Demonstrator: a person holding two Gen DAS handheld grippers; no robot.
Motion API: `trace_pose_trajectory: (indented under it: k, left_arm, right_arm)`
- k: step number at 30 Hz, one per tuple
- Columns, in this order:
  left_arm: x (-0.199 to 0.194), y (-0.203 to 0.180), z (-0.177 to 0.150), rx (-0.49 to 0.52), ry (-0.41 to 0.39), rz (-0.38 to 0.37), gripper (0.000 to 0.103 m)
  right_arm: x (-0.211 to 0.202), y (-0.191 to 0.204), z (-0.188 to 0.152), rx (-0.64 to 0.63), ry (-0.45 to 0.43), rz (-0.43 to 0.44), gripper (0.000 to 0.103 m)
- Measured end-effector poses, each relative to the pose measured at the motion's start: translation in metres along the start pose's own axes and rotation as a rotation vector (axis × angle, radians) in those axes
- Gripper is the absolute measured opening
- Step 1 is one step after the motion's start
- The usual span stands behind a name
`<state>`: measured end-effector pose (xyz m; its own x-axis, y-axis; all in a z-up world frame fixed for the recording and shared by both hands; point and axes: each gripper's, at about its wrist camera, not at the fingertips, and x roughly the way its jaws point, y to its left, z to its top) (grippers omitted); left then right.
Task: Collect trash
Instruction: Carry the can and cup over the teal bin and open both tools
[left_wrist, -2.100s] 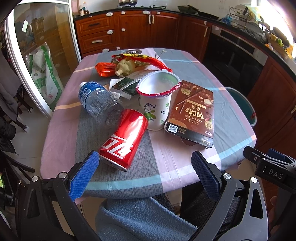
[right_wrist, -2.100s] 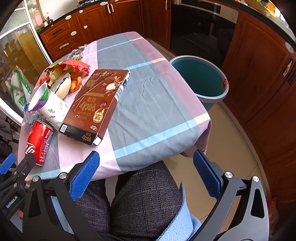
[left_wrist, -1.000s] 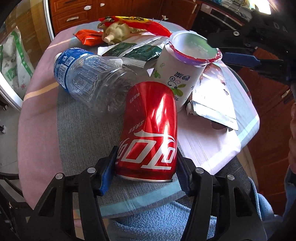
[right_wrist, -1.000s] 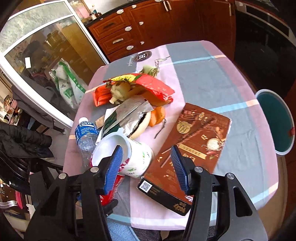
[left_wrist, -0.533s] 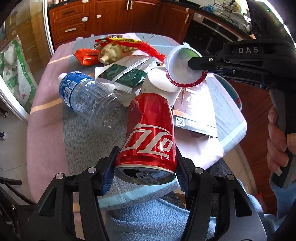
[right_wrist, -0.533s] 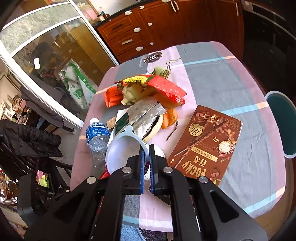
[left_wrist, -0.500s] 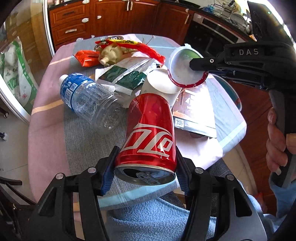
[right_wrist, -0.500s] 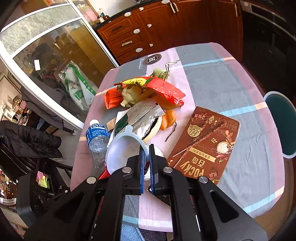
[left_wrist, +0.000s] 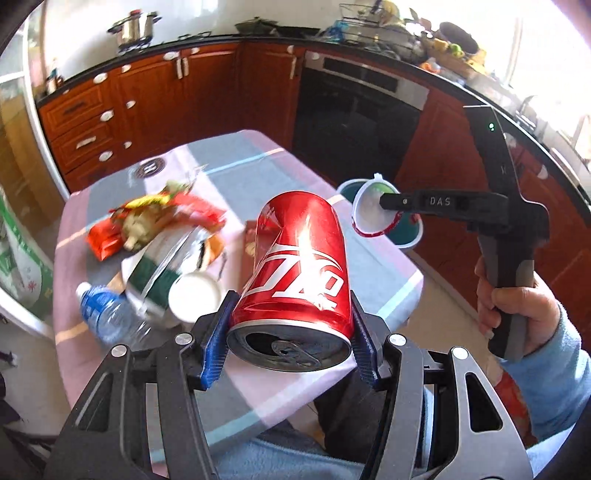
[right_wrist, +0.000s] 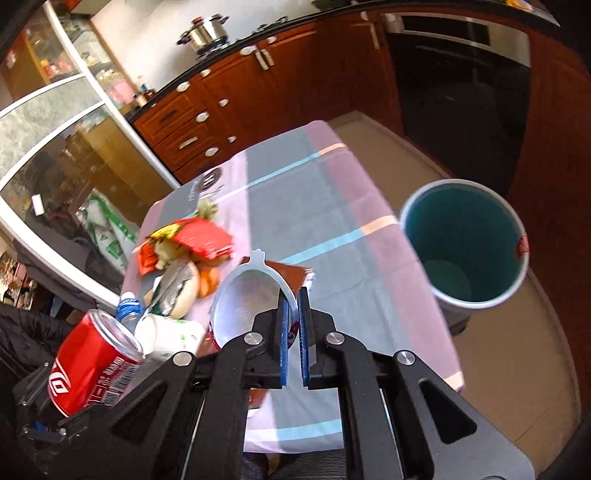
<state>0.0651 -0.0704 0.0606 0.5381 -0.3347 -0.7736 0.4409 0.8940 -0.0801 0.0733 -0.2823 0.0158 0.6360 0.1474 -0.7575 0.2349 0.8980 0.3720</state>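
Left tongs (left_wrist: 290, 332) grasping red can (left_wrist: 295, 266), lifted off surface (left_wrist: 376, 266). Right tongs (right_wrist: 292, 328) clenched on white lid (right_wrist: 245, 306).

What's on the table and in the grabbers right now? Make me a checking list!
Surface: table under a striped cloth.
Job's things: red can lifted; white lid lifted; teal bin on the floor beside the table.
Clutter: water bottle, white cup, wrappers, brown box.
Grippers: left gripper clamps the can; right gripper pinches the lid's rim.
Cables: nothing seen.
Surroundings: wooden cabinets, oven, pot.
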Motion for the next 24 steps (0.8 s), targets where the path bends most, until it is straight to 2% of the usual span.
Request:
trace_pose_trajectory:
  k: [4,10,16,20,24]
  left_arm:
    - [0.051,-0.049,0.045,0.095,0.039,-0.069,0.058]
    - [0.153,-0.116,0.102,0.188,0.152,-0.163,0.058]
    - [0.256,-0.157,0.127,0.230,0.313,-0.211,0.058]
    - [0.313,-0.163,0.128,0.254,0.414,-0.184,0.058]
    - [0.348,-0.166,0.124,0.286,0.490,-0.154,0.058]
  right_arm:
    - [-0.004,-0.070,0.012,0.081,-0.039,-0.132,0.005]
    - [0.028,-0.156,0.029,0.176,-0.004,-0.260,0.005]
    - [0.089,-0.205,0.040,0.212,0.134,-0.283,0.005]
    - [0.130,-0.218,0.045,0.211,0.237,-0.258,0.005]
    - [0.151,-0.230,0.046,0.208,0.287,-0.239,0.009]
